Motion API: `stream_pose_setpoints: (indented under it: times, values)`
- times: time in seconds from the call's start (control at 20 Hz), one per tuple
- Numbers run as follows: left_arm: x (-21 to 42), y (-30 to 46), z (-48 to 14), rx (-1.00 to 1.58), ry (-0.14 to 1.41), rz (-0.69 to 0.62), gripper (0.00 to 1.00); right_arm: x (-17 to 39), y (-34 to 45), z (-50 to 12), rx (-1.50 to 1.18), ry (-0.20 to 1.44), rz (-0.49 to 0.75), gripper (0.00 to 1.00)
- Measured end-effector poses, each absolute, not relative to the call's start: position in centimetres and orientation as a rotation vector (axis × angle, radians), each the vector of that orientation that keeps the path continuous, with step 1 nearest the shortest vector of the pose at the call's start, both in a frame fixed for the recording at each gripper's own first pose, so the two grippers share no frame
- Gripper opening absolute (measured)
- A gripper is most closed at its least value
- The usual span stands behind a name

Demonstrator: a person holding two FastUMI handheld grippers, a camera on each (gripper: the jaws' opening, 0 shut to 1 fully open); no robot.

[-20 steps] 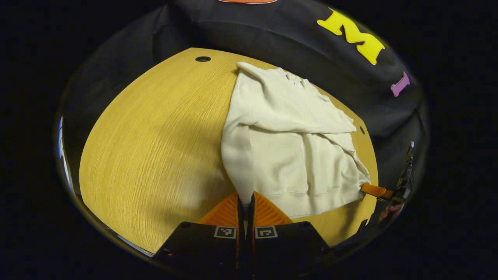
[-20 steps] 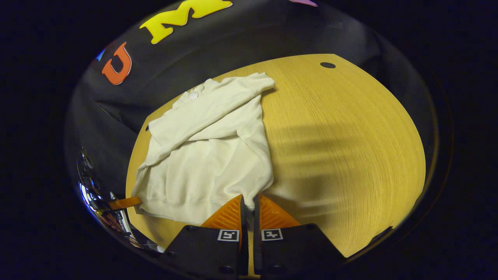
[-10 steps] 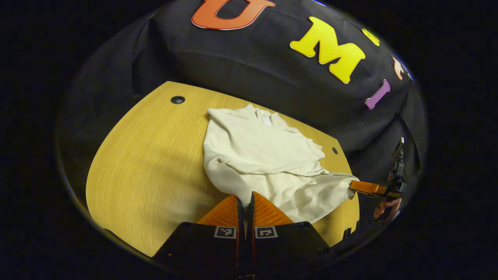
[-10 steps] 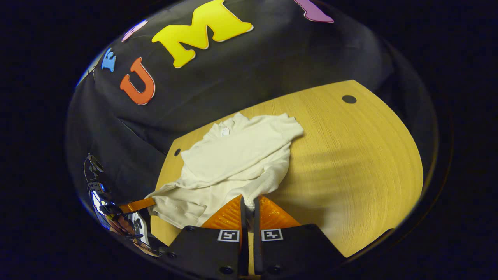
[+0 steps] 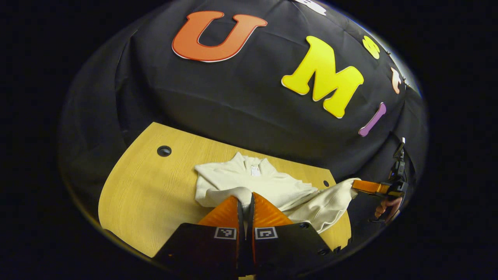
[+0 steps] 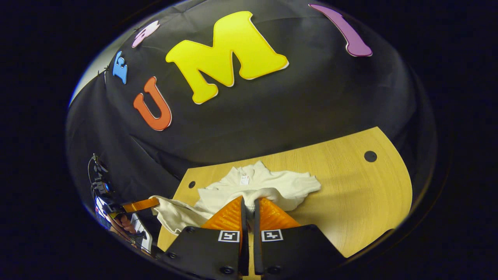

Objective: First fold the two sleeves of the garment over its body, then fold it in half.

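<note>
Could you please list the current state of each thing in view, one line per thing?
Sweatshirt: cream, sleeves folded over its body, bottom hem lifted off the table and carried toward the collar, half fold not finished.
Left hand-held gripper: shut on one bottom corner of the sweatshirt.
Right hand-held gripper: shut on the other bottom corner.
Table: wooden, collar end of the sweatshirt resting on it.
</note>
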State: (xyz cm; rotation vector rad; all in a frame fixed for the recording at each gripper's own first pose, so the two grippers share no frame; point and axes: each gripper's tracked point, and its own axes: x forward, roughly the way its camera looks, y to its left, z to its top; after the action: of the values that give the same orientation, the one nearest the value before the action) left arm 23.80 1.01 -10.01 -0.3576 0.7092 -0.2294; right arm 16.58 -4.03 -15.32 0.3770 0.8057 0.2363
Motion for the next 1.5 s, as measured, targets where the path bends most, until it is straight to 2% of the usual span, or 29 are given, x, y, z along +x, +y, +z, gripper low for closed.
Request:
stream_pose_setpoints:
  times: [0.15, 0.3, 0.65, 0.9, 1.2, 1.3, 1.35, 1.4, 1.45, 1.5]
  values:
    - [28.7, 1.0, -9.5, -0.369, 0.694, -0.221, 0.03, 21.6, -3.6, -15.7, 0.376, 0.794, 0.229, 0.06]
    - [33.8, 2.8, -11.4, -0.363, 0.669, -0.140, 0.03, 26.2, -4.1, -17.4, 0.361, 0.783, 0.214, 0.06]
    - [41.8, 2.7, -20.9, -0.361, 0.678, -0.092, 0.03, 32.8, -6.8, -28.3, 0.363, 0.819, 0.133, 0.06]
    - [45.3, 2.9, -27.1, -0.251, 0.684, -0.100, 0.03, 35.6, -8.0, -35.8, 0.364, 0.846, 0.084, 0.06]
    - [46.7, 2.2, -29.5, -0.173, 0.691, -0.140, 0.05, 35.1, -8.3, -37.4, 0.414, 0.849, 0.010, 0.06]
    - [46.5, 1.9, -28.2, -0.175, 0.670, -0.156, 0.14, 35.4, -8.1, -37.4, 0.421, 0.818, 0.005, 0.15]
    - [46.7, 2.1, -27.8, -0.170, 0.656, -0.162, 0.13, 35.5, -8.1, -37.2, 0.419, 0.810, 0.004, 0.16]
    - [47.1, 2.3, -27.5, -0.162, 0.638, -0.163, 0.24, 35.4, -8.2, -37.0, 0.415, 0.797, 0.006, 0.17]
    - [47.3, 3.6, -26.7, -0.144, 0.609, -0.138, 0.47, 35.2, -8.6, -35.9, 0.404, 0.779, 0.002, 0.19]
    - [47.8, 4.9, -25.7, -0.126, 0.569, -0.114, 0.70, 35.5, -9.2, -35.5, 0.387, 0.754, -0.010, 0.47]
